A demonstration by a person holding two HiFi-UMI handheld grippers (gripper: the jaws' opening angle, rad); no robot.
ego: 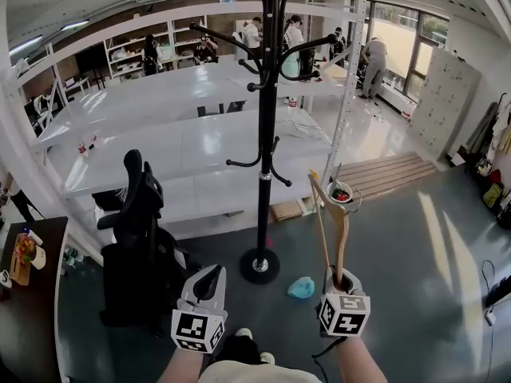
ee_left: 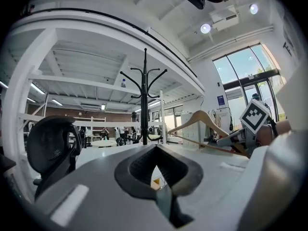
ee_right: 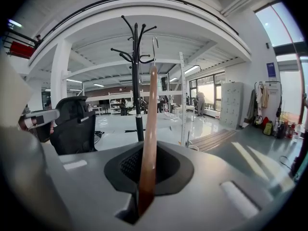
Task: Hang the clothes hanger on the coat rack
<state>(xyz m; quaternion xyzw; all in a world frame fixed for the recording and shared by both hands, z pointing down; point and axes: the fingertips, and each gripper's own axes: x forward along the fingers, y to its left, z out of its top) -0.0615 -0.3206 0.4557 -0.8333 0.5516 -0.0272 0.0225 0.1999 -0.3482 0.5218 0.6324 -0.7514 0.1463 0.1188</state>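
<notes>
The hanger [ego: 341,231] is gripped by one end in the closed right claw [ego: 340,281]; the left claw [ego: 209,281] is held seemingly shut and empty, near the rack [ego: 266,134].

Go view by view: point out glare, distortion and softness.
Head view: sun stripes glare on the floor, and the wide lens bows the shelves. Left gripper view: dark rounded corners, the window washed out. Right gripper view: the hanger goes soft close to the lens, the coat rack is sharp.
</notes>
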